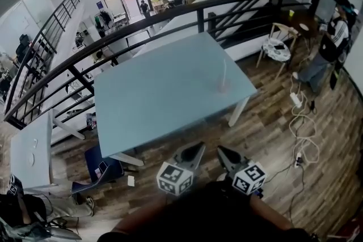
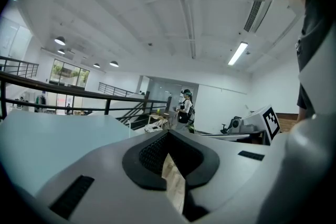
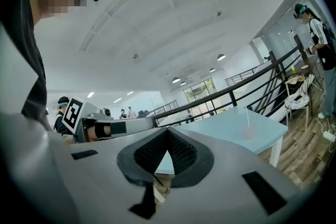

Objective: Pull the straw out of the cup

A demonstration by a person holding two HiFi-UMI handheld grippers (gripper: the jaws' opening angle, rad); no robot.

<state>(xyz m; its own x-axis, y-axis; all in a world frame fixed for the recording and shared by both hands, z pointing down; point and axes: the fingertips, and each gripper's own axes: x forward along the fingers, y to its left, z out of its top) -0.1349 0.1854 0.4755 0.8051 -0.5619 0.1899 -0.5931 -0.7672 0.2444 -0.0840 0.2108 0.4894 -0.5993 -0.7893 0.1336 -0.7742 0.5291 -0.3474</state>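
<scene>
Pale blue table [image 1: 159, 93] on wood floor [image 1: 266, 139], black railing [image 1: 170, 11] behind it. Person [image 1: 329, 51] stands well off at the right, beside a chair [image 1: 278, 45]. Left gripper [image 1: 201, 147] and right gripper [image 1: 220, 149] are both held low near the body, off the table's near edge and well apart from the cup. In both gripper views the jaw tips meet, with nothing between them. Clear cup [image 1: 222, 86] stands upright near the table's right edge, straw [image 1: 223, 68] upright inside it.
</scene>
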